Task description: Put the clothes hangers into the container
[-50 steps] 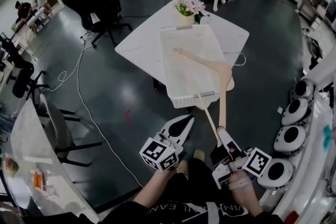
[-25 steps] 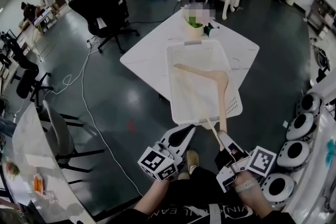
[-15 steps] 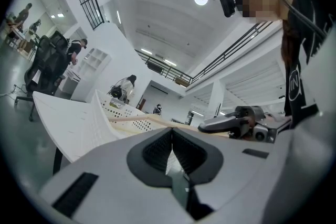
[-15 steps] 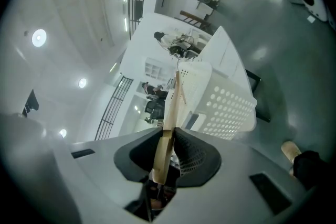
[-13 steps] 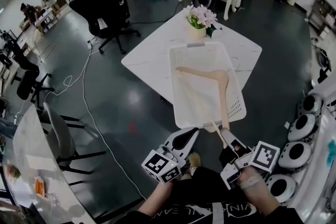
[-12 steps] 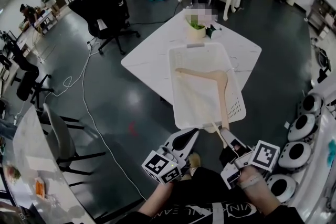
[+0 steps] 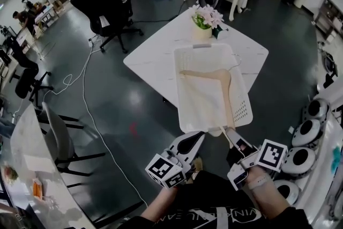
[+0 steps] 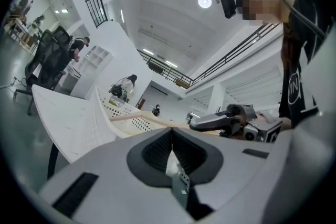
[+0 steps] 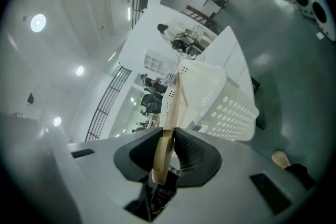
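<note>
The wooden hanger (image 7: 228, 95) looks stiff and light, but it is long, so it can swing when only one tip is held. Its bend is over the white basket (image 7: 197, 107) on the worktop (image 7: 150, 56). The right claw (image 7: 230, 135) is clamped on the end of one arm of the hanger; a hold nearer the bend would probably be steadier. The left claw (image 7: 192, 141) is closed and empty.

Head view: desk (image 7: 147, 56) is partly covered by the white perforated container (image 7: 178, 88), and what holds the desk up is not visible. Wooden hanger (image 7: 228, 99): the tip of its near arm is hidden inside the right tool (image 7: 232, 135). Its wire hook (image 7: 236, 64) is too thin to trace. The person's forearms are cut off by the bottom edge.

Left gripper view: the hanger's near end is hidden behind the right tool.

Right gripper view: the hanger's far half blends into the container, outline unreadable.
</note>
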